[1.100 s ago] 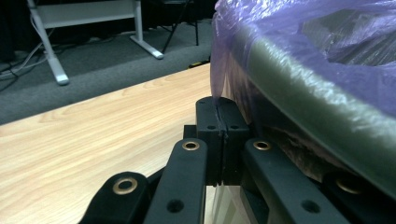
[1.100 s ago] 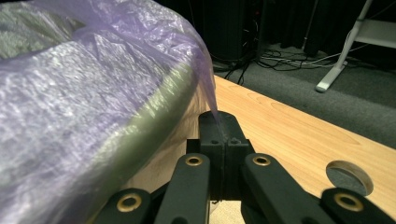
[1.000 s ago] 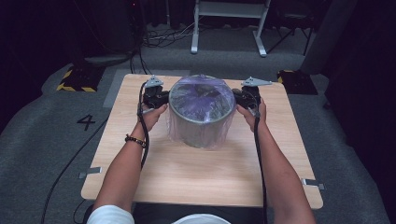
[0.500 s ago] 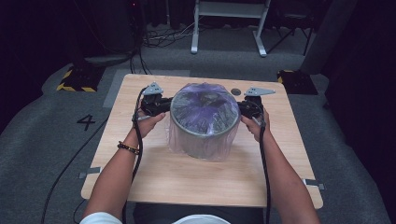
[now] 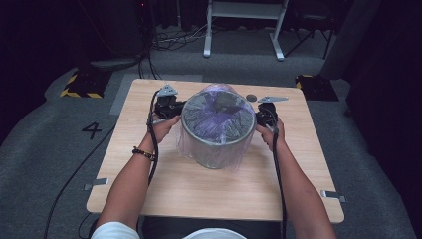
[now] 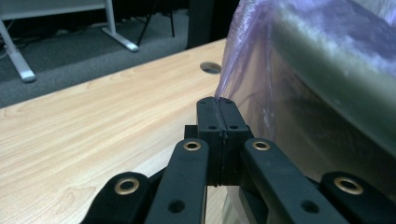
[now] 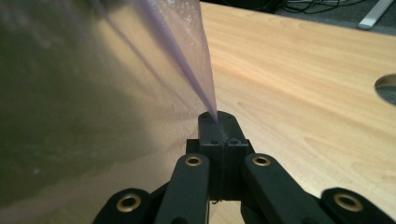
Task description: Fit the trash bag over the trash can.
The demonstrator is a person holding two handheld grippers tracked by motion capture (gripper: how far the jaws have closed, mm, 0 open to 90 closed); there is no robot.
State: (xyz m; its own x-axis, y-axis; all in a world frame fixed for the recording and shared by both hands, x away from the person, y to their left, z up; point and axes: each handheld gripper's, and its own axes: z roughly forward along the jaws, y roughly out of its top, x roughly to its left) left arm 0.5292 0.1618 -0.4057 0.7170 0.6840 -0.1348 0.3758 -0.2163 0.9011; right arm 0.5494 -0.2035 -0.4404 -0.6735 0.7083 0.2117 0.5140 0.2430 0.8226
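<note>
Drawn slightly nearer the lower frame than before, the round bin (image 5: 215, 132) is standing mid-bench (image 5: 149, 189) while the left gripper (image 6: 218, 103) and right gripper (image 7: 217, 120) are pinching its purple liner (image 5: 234, 154) with jaws fully closed at either side.

black tongs (image 6: 218, 103), brass rivets, beaded wristband (image 5: 144, 153)

Table (image 5: 164, 189) lit from above, surroundings dark; gripper views blurred close up.

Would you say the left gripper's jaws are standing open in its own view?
No: the left gripper has its jaws pressed shut on a fold of the purple plastic bag beside the metal bin.
</note>
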